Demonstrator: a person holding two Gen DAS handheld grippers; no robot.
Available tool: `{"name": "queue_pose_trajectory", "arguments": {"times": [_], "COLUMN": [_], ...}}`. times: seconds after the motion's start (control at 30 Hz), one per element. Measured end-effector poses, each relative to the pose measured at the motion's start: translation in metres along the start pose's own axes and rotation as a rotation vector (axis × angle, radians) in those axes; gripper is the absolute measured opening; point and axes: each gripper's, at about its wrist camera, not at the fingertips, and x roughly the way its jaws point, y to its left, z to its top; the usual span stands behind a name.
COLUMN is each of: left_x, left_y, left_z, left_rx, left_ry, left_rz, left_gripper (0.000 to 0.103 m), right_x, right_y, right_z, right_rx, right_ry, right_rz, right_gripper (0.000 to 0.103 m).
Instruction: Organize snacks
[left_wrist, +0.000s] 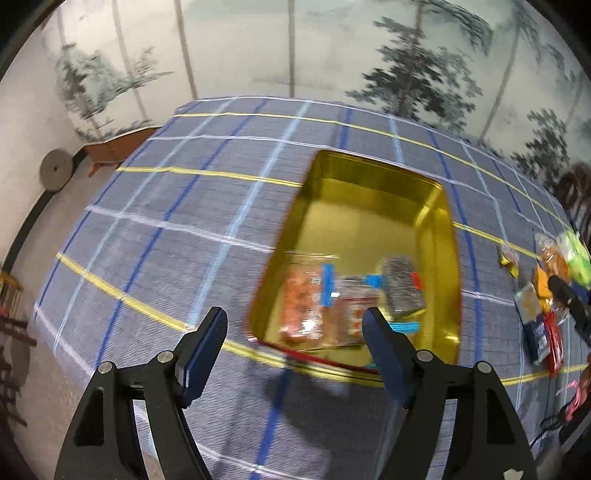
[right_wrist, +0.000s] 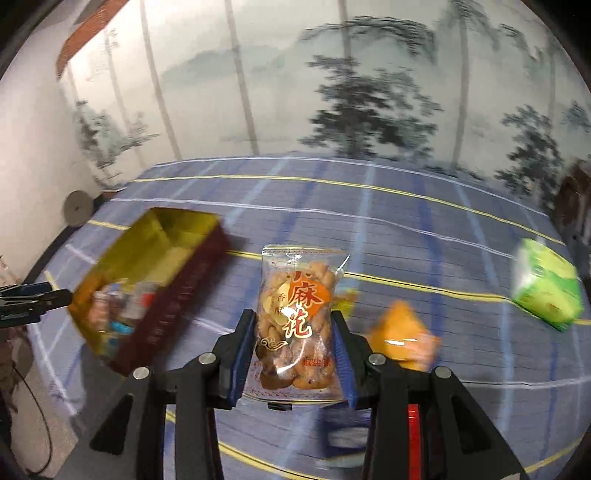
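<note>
Right hand-held gripper (right_wrist: 295, 343) clamped on clear packet of fried dough twists (right_wrist: 295, 325), packet upright between pads, lifted above checked worktop (right_wrist: 406, 229). Gold tin (right_wrist: 122, 258) to its left, snacks inside. Left hand-held gripper (left_wrist: 295, 325) wide, empty, just before tin's near rim. Green pack (right_wrist: 546, 284) far right.

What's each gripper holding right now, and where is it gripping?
The right gripper pinches the clear fried-twist snack packet by its lower side edges. The left gripper is open, holding nothing.
</note>
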Motion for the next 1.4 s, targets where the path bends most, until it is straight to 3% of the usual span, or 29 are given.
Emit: {"name": "queue_pose_trajectory", "arguments": {"times": [0.17,0.3,0.53,0.73,1.4], "left_x": [-0.002,-0.003,-0.005,-0.003,0.005], "left_y": [0.031,0.059,0.087,0.104,0.105], "left_z": [-0.005,-0.012,-0.022,-0.025,-0.033], "left_rx": [-0.068,-0.133,-0.187,-0.235,-0.239], "left_ry": [0.001,0.01,0.019,0.032,0.068], "left_rz": [0.049,0.045,0.092,0.089,0.078], "left_gripper": [0.073,0.073,0.073,0.073,0.073], "right_x": [0.018,0.03,0.046,0.061,0.092], "right_y": [0.062,0.105,0.154,0.175,0.202], "right_z": [0.01,0.014,0.013,0.012,0.005], "right_rx": [-0.067,-0.122,-0.218,-0.259,-0.291], "right_ry": [0.008,0.023,0.049,0.084,0.162], "right_rz": [0.088,0.139,0.158,0.168,0.181], "right_gripper": [0.04,0.04,0.04,0.04,0.041]}}
